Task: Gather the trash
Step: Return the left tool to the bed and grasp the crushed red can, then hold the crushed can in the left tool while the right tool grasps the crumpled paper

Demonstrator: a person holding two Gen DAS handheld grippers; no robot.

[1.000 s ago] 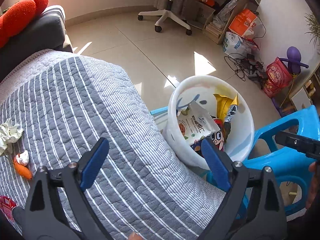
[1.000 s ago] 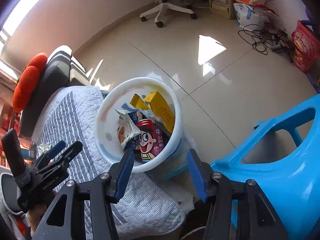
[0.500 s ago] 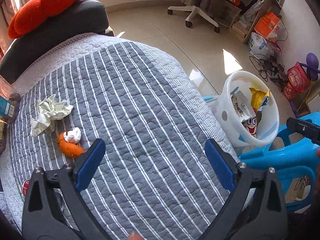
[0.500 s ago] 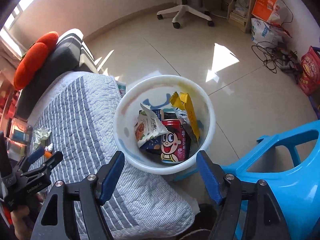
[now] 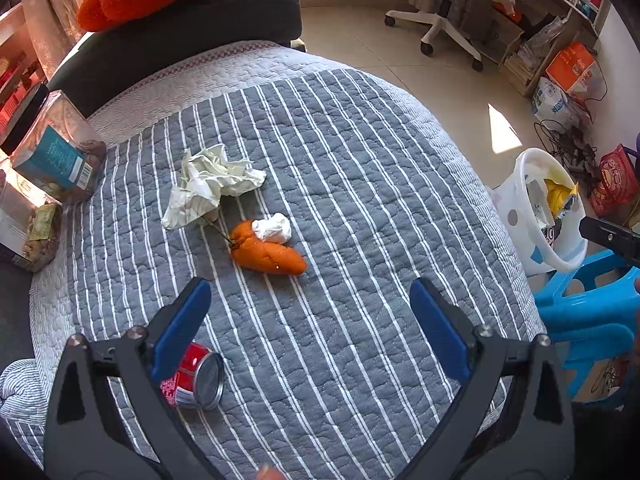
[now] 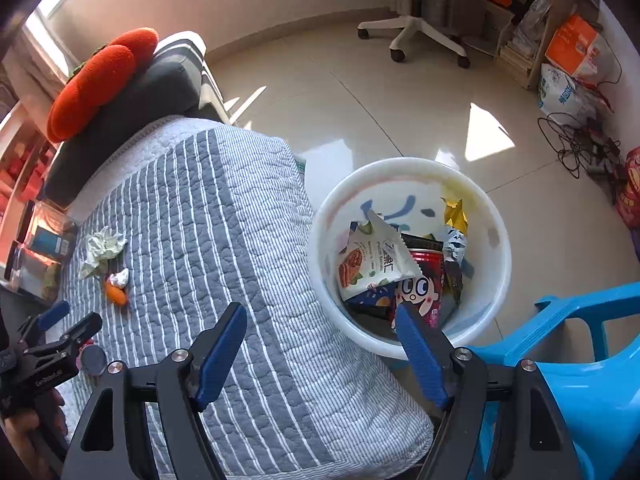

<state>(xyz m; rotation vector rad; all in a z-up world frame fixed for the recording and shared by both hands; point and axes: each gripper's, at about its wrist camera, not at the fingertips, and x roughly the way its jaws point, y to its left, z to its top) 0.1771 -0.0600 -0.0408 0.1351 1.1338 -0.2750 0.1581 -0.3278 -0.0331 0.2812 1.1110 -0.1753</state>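
the empty, open-fingered left gripper (image 5: 306, 322) is hovering over the bed (image 5: 360, 200), likely needing to descend onto the red can (image 5: 196, 376) next.

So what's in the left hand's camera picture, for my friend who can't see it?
An open left gripper, holding nothing, hangs over a striped blanket with trash on it: a crumpled tissue, orange peel with a small white wad on it, and a red can lying by the gripper's left finger. A white bin of wrappers stands at the right.
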